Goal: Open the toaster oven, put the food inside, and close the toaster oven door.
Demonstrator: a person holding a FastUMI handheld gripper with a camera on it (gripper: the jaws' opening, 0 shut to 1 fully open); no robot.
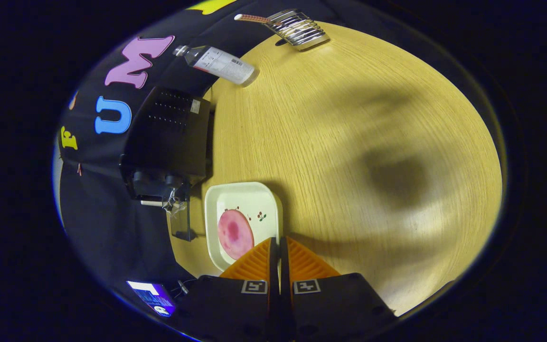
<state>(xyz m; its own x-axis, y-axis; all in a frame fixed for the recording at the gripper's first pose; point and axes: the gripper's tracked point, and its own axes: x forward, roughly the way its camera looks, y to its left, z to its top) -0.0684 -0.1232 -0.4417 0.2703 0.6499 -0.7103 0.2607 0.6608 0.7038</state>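
- Oven sits at the surface's left edge, door looks swung down; stiff, hinged, take it by the handle.
- Food, a pink slice on the plate beside the oven, likely soft and slippery; pinch its edge gently.
- Claw closed, empty, tips over the plate's rim.

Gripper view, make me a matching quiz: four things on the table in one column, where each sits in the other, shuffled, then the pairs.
1. plate
2. bottle
3. rack
4. oven

A. lying beside the oven's back end
B. far edge of the table
C. against the booth wall
D. just ahead of the shut gripper, holding pink food

Pairs: 1-D, 2-A, 3-B, 4-C
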